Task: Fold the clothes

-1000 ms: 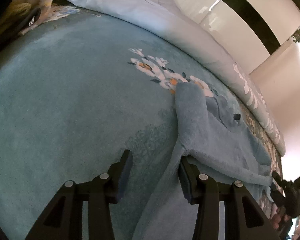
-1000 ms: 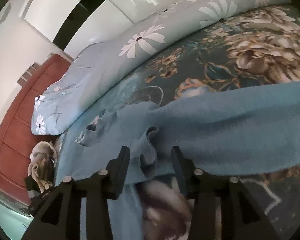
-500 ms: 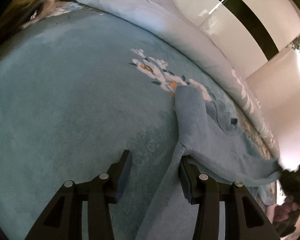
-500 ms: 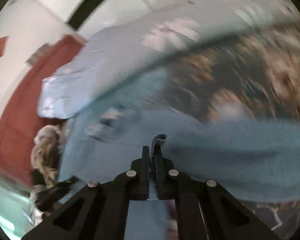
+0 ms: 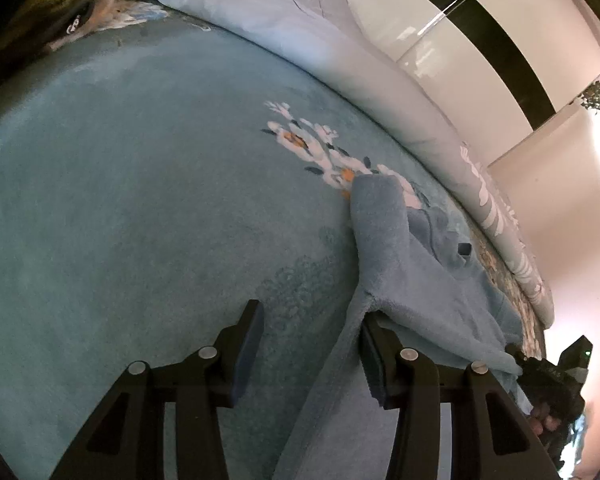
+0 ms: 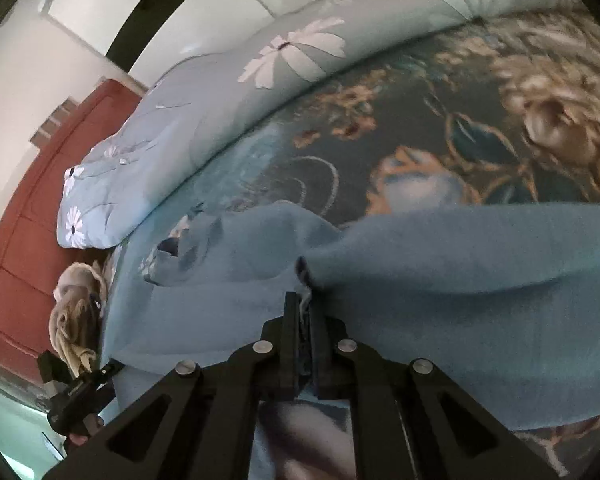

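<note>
On the bed (image 6: 440, 128), the right hand-held gripper (image 6: 305, 312) pinches a blue garment (image 6: 460, 264)

L gripper (image 5: 310, 344) hangs w/ jaws apart over teal blanket (image 5: 120, 200), its 3 o'clock finger (image 5: 374, 360) touching edge of blue fleece garment (image 5: 412, 280) that runs toward 1 o'clock, pale quilt (image 5: 340, 52) at 12, R gripper (image 5: 548, 376) at 4 o'clock.

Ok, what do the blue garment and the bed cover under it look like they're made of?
Blue garment: looks like fleece or plush knit, matte and fuzzy, with thick soft edges where the right gripper pinches it. Bed cover: seems short-pile plush or velvety fabric, with a faint sheen and an embossed pattern. Neither can be confirmed by look alone.
</note>
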`<state>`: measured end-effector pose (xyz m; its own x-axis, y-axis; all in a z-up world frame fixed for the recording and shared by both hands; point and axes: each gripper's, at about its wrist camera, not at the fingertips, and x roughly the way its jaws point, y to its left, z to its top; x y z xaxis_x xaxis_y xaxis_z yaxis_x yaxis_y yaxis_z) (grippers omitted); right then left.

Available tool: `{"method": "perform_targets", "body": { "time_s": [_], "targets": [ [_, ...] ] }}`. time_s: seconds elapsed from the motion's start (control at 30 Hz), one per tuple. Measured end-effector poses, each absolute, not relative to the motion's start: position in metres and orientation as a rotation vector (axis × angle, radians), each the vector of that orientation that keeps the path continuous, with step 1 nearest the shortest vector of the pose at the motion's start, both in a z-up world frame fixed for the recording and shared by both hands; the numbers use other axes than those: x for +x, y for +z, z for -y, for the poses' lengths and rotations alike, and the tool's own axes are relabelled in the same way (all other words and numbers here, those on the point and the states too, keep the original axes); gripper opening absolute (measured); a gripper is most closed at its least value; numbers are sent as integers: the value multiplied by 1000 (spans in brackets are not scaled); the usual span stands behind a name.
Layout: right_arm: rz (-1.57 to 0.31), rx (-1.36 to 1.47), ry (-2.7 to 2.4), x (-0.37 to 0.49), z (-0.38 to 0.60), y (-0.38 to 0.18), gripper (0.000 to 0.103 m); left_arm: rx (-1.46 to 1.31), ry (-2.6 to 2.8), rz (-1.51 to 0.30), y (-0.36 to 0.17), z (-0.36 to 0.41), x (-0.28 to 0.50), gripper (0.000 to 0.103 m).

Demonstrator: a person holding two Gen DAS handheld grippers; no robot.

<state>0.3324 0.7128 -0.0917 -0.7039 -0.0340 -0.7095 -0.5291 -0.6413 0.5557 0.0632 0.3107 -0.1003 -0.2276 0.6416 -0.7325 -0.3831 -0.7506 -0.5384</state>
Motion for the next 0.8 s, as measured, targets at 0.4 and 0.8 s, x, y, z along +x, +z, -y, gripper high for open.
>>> {"method": "perform_targets", "body": {
  "time_s": [0.4,0.8],
  "targets": [
    [-897,-682,2059,463,-701,-44,39,-1251,2036,117,-58,-290,87,55],
    [-981,-617,1734,501,-745,-72,43,-1165,2063,216,-32,-257,105,60]
  ]
}}
